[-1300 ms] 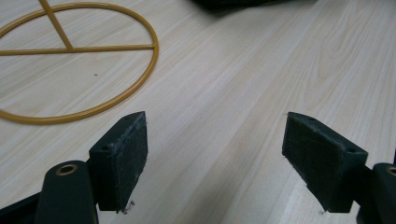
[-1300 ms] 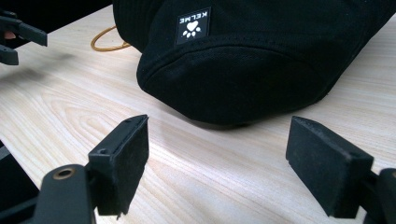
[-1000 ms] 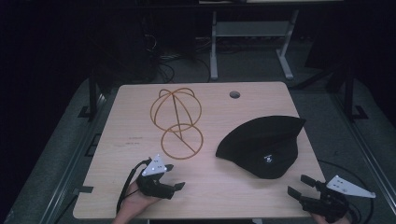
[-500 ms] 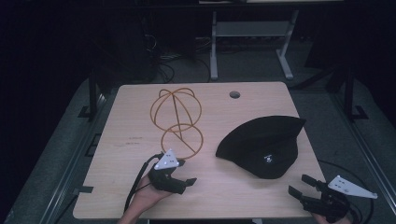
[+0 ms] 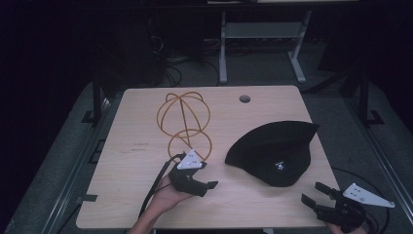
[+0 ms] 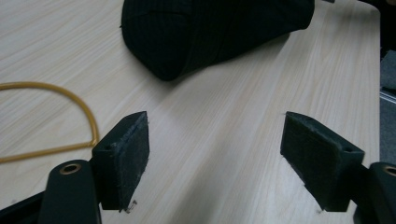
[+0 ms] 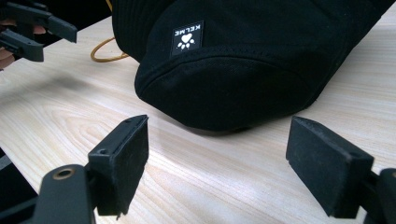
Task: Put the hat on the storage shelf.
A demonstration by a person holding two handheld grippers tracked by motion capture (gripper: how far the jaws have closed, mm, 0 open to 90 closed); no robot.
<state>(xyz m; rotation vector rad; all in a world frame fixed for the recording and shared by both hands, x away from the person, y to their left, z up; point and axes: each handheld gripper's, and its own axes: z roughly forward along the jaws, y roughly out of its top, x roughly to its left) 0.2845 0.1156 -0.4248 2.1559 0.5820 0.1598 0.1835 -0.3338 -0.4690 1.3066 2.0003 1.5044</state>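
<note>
We see a black hat (image 5: 275, 153) lying flat on the pale wooden worktop (image 5: 131, 161), and it sits ahead of both pairs of jaws. Our left gripper (image 5: 207, 184) hovers over the near part of the worktop with its jaws spread wide and nothing between them. In the left gripper view the hat (image 6: 210, 32) lies beyond the gap between those jaws, well clear of the pads, with bare wood between. Off the left jaw in that view runs a curve of the yellow wire frame (image 6: 70, 105), and its ring passes close beside that jaw's tip; we cannot tell whether they touch. From the high view the wire frame (image 5: 184, 119) stands on the worktop just past the left gripper, its lower ring lying on the wood next to the gripper's grey plate.

Our right gripper (image 5: 319, 194) is held at the near right corner of the worktop, jaws likewise wide apart and empty. In the right gripper view the hat (image 7: 233, 70) is just ahead of the jaws, its rounded edge near the gap but apart from both pads. A small white-printed label (image 7: 188, 37) faces the camera on the hat's side. Farther off beyond the left jaw in that view, the left gripper (image 7: 53, 35) shows, with a loop of the wire frame (image 7: 105, 53) peeking out behind the hat.
</note>
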